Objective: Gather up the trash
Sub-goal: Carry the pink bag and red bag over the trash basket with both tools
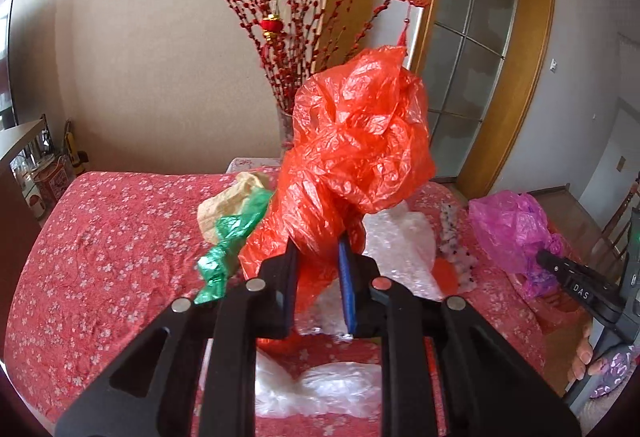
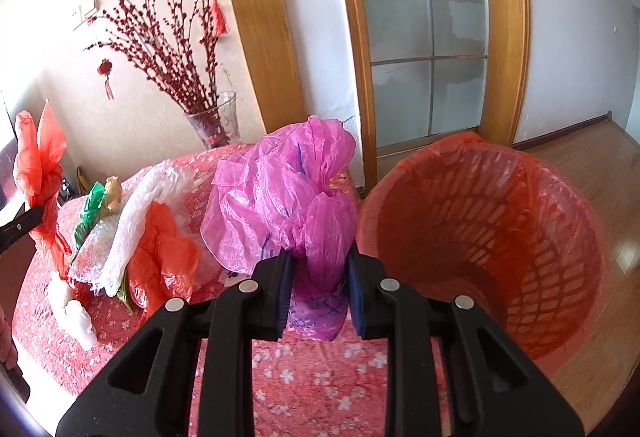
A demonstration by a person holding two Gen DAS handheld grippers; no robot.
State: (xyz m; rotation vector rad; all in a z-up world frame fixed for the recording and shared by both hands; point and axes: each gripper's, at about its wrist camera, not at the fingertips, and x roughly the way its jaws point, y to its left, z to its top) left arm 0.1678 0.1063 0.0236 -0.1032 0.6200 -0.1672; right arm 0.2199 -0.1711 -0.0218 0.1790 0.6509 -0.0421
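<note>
The left gripper (image 1: 318,269) is pinching a crumpled, feather-light orange-red plastic bag (image 1: 352,141) billowing above its fingers; the right gripper (image 2: 318,273) is squeezing a soft, slippery pink plastic bag (image 2: 288,197) at its bunched neck, beside the orange-lined lattice bin (image 2: 492,237); gathered folds look the surest hold.

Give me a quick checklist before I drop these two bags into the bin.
1. Left tongs clamped on the orange bag: ok.
2. Right tongs clamped on the pink bag: ok.
3. Both bags lifted off the table: ok for the orange bag; the pink bag's tail hangs low, cannot tell.
4. Lined bin open and within view beside the right tongs: ok.
5. Bin has room: ok, its inside looks empty.
6. Table cleared of trash: not ok; green bag, clear plastic and other scraps remain.
</note>
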